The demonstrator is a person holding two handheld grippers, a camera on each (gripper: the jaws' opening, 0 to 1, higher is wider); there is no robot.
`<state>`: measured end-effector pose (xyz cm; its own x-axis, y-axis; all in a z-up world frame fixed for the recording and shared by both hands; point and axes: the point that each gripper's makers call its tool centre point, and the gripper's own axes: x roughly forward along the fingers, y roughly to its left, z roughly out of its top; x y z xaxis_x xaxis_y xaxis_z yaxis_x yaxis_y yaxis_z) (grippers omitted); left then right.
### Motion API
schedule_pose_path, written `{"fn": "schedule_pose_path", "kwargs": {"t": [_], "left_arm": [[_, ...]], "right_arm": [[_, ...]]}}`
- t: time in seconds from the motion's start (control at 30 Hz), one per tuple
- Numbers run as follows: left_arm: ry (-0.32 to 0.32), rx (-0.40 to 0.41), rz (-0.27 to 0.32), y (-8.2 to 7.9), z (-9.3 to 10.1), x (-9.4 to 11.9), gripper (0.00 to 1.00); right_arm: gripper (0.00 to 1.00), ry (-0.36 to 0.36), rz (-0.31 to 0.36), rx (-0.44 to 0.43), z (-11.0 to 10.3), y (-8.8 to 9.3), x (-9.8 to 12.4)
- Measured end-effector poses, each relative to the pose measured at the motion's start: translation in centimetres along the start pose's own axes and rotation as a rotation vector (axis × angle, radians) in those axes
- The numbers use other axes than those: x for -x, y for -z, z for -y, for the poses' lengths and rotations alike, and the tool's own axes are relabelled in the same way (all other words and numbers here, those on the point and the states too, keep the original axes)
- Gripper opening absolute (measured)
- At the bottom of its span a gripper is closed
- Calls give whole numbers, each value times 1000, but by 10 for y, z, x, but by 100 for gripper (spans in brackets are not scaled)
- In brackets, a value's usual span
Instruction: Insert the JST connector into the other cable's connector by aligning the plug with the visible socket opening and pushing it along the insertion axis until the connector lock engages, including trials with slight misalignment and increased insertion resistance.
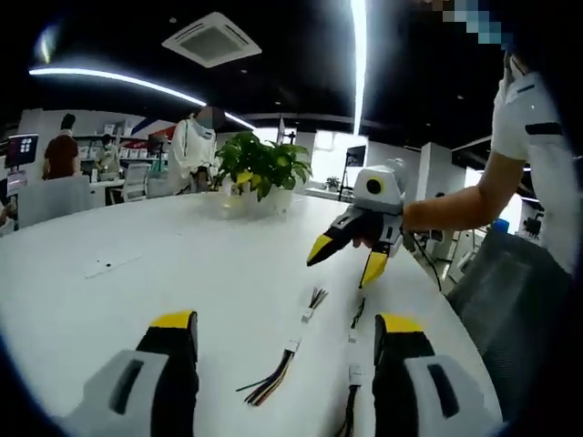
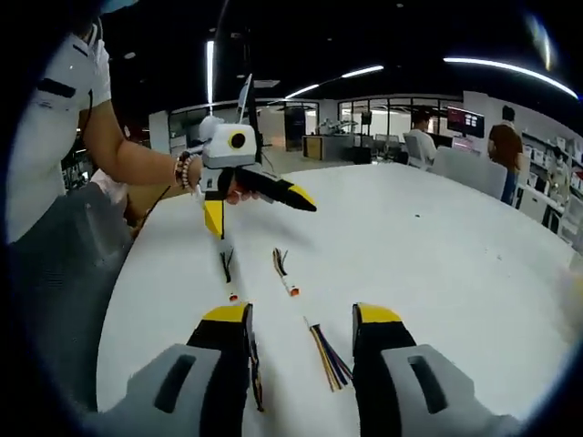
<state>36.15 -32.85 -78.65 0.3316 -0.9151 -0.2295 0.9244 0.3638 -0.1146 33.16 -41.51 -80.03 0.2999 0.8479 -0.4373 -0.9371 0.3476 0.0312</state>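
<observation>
- On the white table (image 1: 137, 273), seen from the left gripper view, four short cable pieces lie between the two grippers, none of them touching a jaw.
- Nearest the left gripper (image 1: 287, 332), a multicoloured cable (image 1: 273, 378) ends in a small white connector (image 1: 293, 345), lying between the yellow-tipped jaws.
- Just beside it, close to the right-hand jaw in this view, a black cable (image 1: 349, 414) carries its own white connector (image 1: 355, 373); the two connectors lie apart, not mated.
- Farther out lie a short cable with fanned wire ends (image 1: 312, 303) and a short dark cable (image 1: 356, 317), both near the right gripper (image 1: 348, 258).
- Left gripper: jaws spread wide over the table, nothing between them.
- Right gripper: held by a person's hand above the table, its black jaws with yellow tips parted and holding nothing.
- From the right gripper view, the same layout appears from the other side: the right gripper (image 2: 301, 319) has its jaws wide apart, and the fanned multicoloured wires (image 2: 328, 355) lie between them on the table.
- Beyond it in that view lie a dark cable with a white plug (image 2: 227, 271) and a second short cable with a white plug (image 2: 285, 272), side by side but apart, beneath the left gripper (image 2: 260, 208), which hovers with jaws spread.
- A potted plant (image 1: 260, 173) stands on the far part of the table in the left gripper view, and people stand or sit in the office behind.
</observation>
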Motion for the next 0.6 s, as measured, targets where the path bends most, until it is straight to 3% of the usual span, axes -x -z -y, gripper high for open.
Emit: {"fn": "schedule_pose_path", "kwargs": {"t": [0.1, 0.23, 0.3, 0.4, 0.6], "left_arm": [[29, 0, -12, 7, 1, -5, 69], [42, -53, -32, 14, 0, -11, 50], [55, -29, -43, 19, 0, -16, 50], [73, -56, -78, 26, 5, -21, 47], [91, -73, -113, 37, 8, -27, 31]], "right_arm": [[34, -32, 3, 6, 5, 4, -6], [33, -69, -17, 1, 7, 15, -15], [31, -87, -27, 3, 8, 21, -19], [28, -98, -34, 0, 8, 26, -24], [22, -125, -30, 20, 7, 31, -29]]}}
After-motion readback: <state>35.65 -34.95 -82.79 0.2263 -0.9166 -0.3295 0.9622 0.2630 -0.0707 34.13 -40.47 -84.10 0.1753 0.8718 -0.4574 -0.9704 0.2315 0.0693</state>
